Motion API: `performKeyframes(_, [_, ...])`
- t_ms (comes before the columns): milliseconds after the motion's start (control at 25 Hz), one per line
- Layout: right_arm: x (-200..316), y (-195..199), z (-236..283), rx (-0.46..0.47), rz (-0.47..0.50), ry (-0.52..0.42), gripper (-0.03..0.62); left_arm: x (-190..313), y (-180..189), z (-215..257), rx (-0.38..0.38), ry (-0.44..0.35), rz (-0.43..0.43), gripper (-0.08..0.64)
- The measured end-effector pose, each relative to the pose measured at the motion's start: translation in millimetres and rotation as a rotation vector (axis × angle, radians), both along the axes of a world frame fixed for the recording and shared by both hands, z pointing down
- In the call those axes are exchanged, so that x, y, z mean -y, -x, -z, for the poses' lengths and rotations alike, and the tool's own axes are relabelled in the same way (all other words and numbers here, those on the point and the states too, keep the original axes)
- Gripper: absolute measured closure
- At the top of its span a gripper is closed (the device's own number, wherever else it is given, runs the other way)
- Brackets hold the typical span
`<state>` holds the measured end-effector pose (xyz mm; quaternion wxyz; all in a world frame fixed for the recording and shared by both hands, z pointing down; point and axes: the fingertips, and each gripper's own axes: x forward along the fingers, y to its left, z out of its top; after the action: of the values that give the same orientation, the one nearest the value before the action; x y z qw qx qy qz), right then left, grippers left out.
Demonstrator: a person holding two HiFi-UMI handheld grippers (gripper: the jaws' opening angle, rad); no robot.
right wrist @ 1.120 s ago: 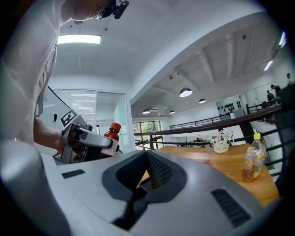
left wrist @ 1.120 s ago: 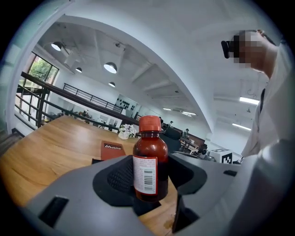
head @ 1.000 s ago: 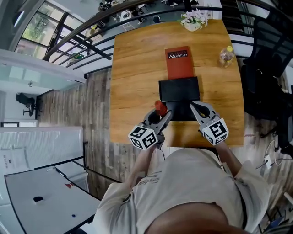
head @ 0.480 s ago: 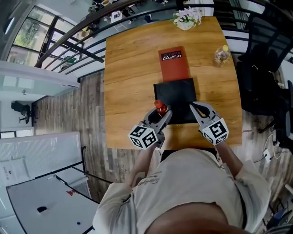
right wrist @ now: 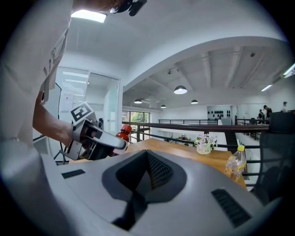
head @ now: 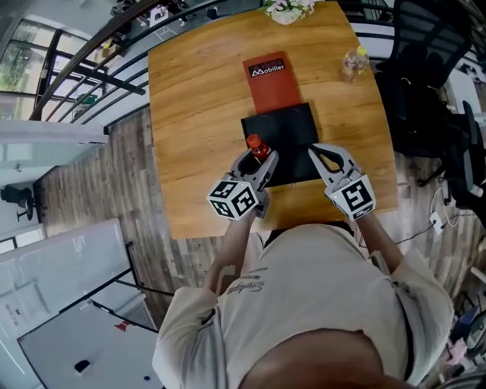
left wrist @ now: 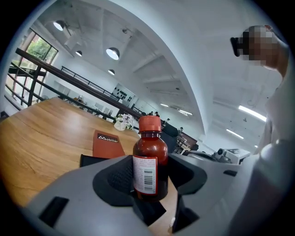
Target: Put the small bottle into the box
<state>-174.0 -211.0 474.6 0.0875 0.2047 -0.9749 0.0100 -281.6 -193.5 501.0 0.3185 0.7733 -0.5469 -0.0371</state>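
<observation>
My left gripper [head: 260, 162] is shut on the small brown bottle [head: 257, 147], which has a red cap and stands upright between the jaws [left wrist: 150, 162]. It hangs over the left part of the black box [head: 290, 129] in the middle of the wooden table [head: 190, 114]. My right gripper [head: 317, 154] hovers over the box's right near corner with its jaws closed together and nothing between them. In the right gripper view the left gripper [right wrist: 107, 142] and the bottle's cap [right wrist: 124, 131] show at left.
A red panel printed "Mobilier" [head: 270, 78] lies just beyond the box. A clear plastic bottle with a yellow cap [head: 351, 63] stands at the far right, a flower pot [head: 287, 7] at the far edge. A black chair [head: 425, 83] is right of the table.
The left gripper has carried the bottle from beside the box's left edge to over its left part. The right gripper has stayed by the box's right near corner.
</observation>
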Motion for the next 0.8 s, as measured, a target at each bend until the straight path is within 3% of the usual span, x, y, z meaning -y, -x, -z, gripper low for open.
performKeyframes(200, [-6.4, -6.3, -3.3, 0.01, -0.028, 0.038, 0.597, -0.2, -11.2, -14.2, -0.028, 0.063, -0.037, 0.333])
performKeyframes(440, [-2.1, -22.5, 7.1, 0.013, -0.065, 0.008, 0.598, 5.5, -14.3, -33.0, -0.042, 0.133, -0.047, 0.333])
performKeyframes(800, [7.1, -50.8, -20.6, 0.004, -0.14, 0.089, 0.598, 9.2, -22.6, -84.9, -0.069, 0.301, -0.045, 0.333])
